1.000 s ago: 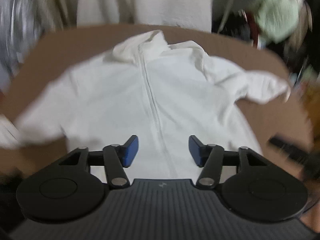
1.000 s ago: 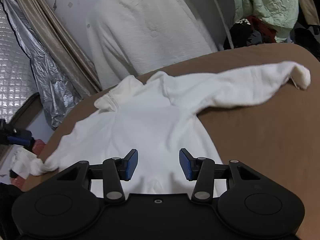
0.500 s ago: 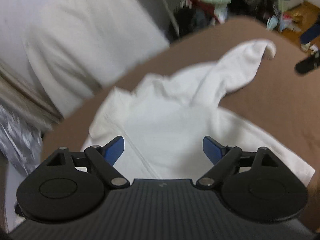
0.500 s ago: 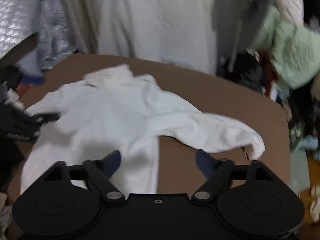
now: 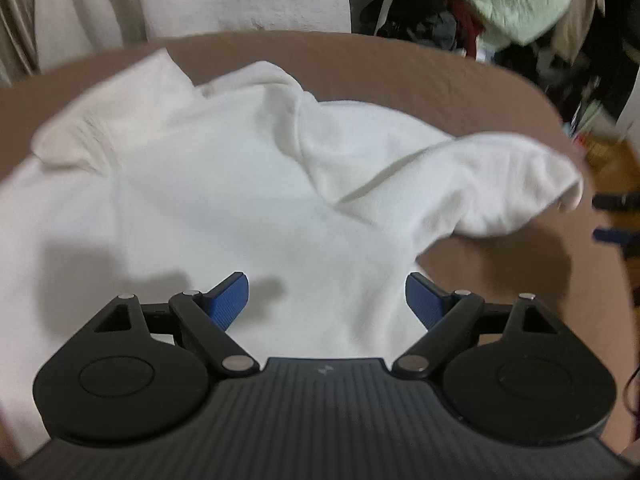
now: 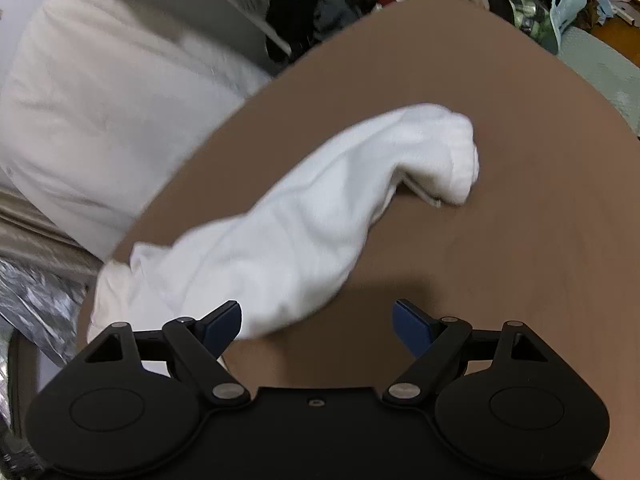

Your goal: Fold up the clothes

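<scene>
Now wider — right gripper (image 6: 316,316) over sleeve (image 6: 320,208)

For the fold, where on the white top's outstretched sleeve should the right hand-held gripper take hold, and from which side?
Probably at the cuff, the free end of the sleeve, coming from the bare table beside it. The cuff is bunched and curled, so it seems to offer a raised edge, while the rest lies flatter. The right hand-held gripper is open and short of it, near the sleeve's base.

Both claws wider apart than a second ago: left claw (image 5: 326,296), right claw (image 6: 316,322).
</scene>
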Motion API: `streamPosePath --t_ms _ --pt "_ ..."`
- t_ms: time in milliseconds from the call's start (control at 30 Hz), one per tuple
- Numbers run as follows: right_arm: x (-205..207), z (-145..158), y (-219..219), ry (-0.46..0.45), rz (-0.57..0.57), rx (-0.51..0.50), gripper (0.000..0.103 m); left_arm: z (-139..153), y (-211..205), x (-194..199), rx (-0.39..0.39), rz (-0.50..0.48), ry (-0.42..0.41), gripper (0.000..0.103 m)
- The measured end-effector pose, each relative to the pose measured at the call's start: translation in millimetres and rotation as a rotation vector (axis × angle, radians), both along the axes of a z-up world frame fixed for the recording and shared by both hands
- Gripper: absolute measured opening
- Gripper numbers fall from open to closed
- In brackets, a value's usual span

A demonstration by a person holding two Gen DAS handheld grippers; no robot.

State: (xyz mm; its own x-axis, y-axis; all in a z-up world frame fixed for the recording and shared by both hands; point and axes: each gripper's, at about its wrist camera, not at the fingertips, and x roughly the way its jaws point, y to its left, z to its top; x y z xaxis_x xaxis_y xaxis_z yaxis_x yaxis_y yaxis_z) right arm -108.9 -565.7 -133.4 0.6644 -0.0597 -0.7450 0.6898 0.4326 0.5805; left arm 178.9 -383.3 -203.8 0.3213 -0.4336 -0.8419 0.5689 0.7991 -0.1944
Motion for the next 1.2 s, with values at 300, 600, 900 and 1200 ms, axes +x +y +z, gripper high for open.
streamPosePath --t_ms 300,600,900,1200 --pt "-3 -45 -3 -0.249 -0.136 -0.049 0.087 -42 -50 27 0.163 -0.126 -0.325 0.086" --pt "20 -94 -49 -0.280 -0.199 -0.056 0.091 -71 -84 46 -0.018 -0.206 -0.140 0.086" --pt "27 -41 -54 -0.231 -0.244 -0.545 0.013 -92 -93 32 -0.017 -0.345 -0.111 0.086" --pt "19 -96 -105 0.024 -0.288 -0.255 0.029 -95 -89 44 -0.006 -0.338 -0.011 0.086"
